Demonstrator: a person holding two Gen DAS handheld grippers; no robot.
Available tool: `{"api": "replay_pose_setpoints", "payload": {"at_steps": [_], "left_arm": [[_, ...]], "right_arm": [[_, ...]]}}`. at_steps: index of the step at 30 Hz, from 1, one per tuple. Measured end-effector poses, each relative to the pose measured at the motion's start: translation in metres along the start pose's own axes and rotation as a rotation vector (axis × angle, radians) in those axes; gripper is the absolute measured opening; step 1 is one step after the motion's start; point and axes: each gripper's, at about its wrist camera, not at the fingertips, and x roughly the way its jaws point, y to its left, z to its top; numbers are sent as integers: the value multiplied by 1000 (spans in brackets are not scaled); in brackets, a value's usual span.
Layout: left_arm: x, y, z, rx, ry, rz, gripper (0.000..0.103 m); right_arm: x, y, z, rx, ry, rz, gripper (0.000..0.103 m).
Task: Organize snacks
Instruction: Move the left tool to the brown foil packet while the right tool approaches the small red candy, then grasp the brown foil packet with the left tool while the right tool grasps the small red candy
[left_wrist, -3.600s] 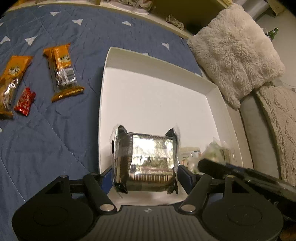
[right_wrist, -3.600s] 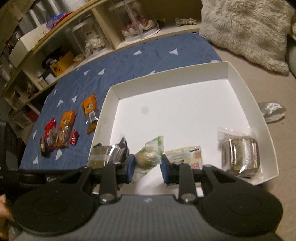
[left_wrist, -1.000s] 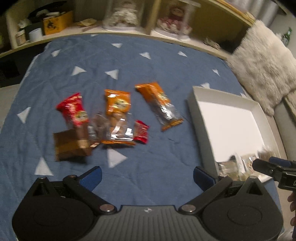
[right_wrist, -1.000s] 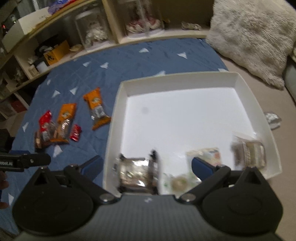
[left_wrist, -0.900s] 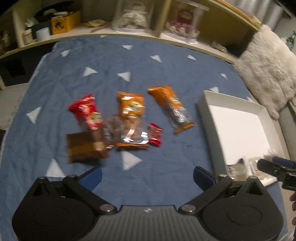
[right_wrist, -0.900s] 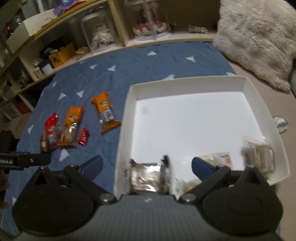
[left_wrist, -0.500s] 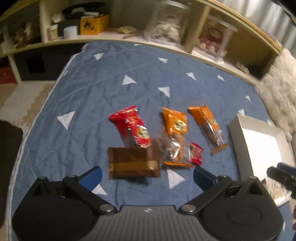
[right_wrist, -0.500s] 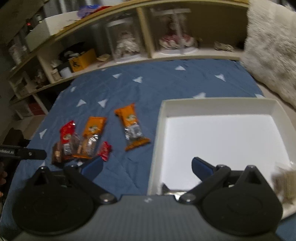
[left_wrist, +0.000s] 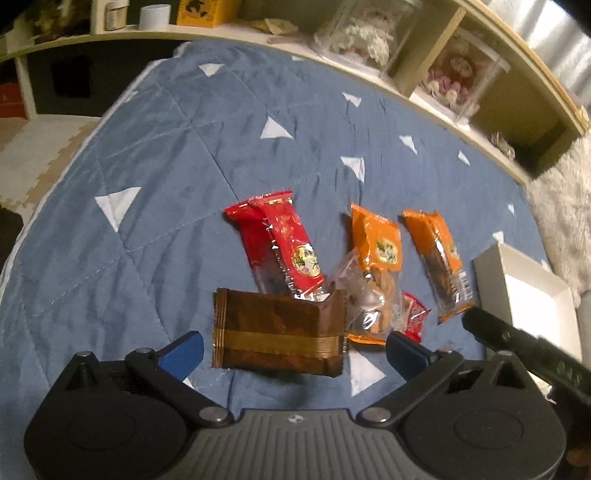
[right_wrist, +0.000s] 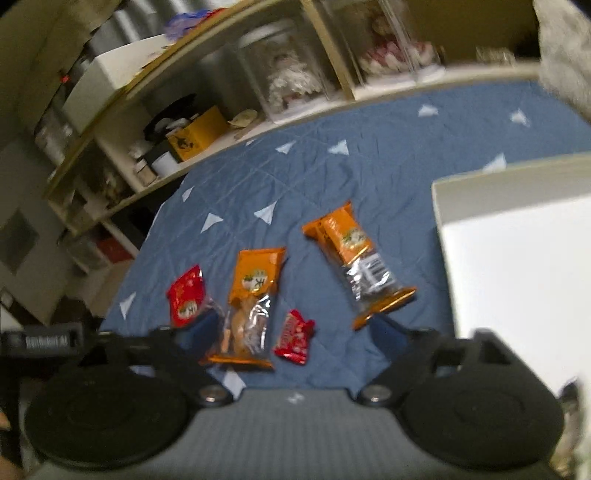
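Left gripper (left_wrist: 291, 349) open, brown packet (left_wrist: 279, 334) between its fingers untouched, right gripper (right_wrist: 299, 332) closing, empty, small red snack (right_wrist: 294, 336) between its fingers

black left gripper (left_wrist: 291, 350), blue jaws, silver pivot screws, ribbed grey housing, black right gripper (right_wrist: 291, 328)

Blue quilt (left_wrist: 166, 155) with white triangles; brown gold-banded packet (left_wrist: 279, 334); red packet (left_wrist: 282, 245); white box (right_wrist: 517, 258).

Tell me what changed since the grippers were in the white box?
Both grippers let go of their snacks in the white box and swung over to the snacks on the blue quilt. The left gripper now frames the brown packet; the right gripper's fingers have just been closing, empty. The quilt's snacks stayed put.
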Motion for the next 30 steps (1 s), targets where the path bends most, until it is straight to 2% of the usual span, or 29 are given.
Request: {"api": "replay_pose_setpoints", "payload": {"at_steps": [3, 9, 13, 16, 19, 21, 30], "left_arm": [[10, 4, 2, 34, 13, 4, 103], [23, 13, 5, 23, 37, -27, 103], [31, 15, 4, 20, 58, -22, 103], [34, 15, 4, 20, 62, -15, 102], [36, 13, 4, 33, 67, -4, 102], [36, 11, 4, 43, 69, 15, 95], [24, 20, 9, -39, 47, 41, 69]], "right_arm": [[16, -5, -3, 97, 28, 13, 69], [40, -17, -11, 257, 68, 25, 58], [50, -22, -15, 311, 70, 38, 56], [59, -20, -17, 306, 79, 41, 50], [65, -19, -18, 299, 80, 23, 38], [69, -22, -18, 300, 84, 17, 30], [63, -19, -17, 231, 80, 14, 28]]}}
